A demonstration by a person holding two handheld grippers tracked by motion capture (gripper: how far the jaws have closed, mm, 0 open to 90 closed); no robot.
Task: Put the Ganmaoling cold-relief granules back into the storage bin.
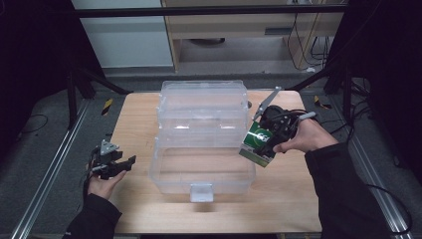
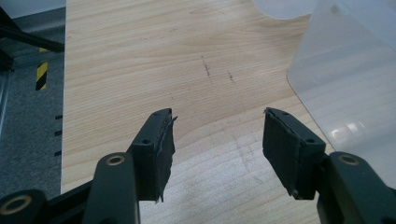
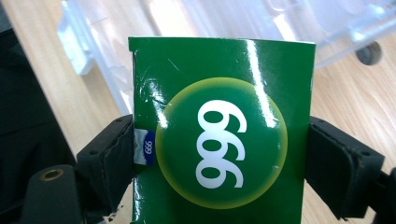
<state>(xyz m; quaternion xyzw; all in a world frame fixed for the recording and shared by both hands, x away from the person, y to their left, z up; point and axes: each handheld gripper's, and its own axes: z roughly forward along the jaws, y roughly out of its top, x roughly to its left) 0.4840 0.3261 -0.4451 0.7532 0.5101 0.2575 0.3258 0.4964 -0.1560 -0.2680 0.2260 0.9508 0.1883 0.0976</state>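
A green box (image 1: 259,144) printed with a white "999" on a yellow-green disc is clamped in my right gripper (image 1: 272,134), held in the air at the right edge of the clear plastic bin (image 1: 201,179). Seen in the right gripper view, the green box (image 3: 219,130) sits squarely between both jaws, and my right gripper (image 3: 219,163) is shut on its sides. My left gripper (image 1: 112,164) hovers over the table's left edge, left of the bin. Its jaws in the left gripper view stand wide apart, my left gripper (image 2: 217,140) open over bare wood.
The clear bin's hinged lid (image 1: 203,107) lies open behind it across the wooden table (image 1: 139,124). A corner of the bin (image 2: 345,84) shows to the right of the left jaws. Metal rails (image 1: 50,169) flank the table, with cables on the floor at the right.
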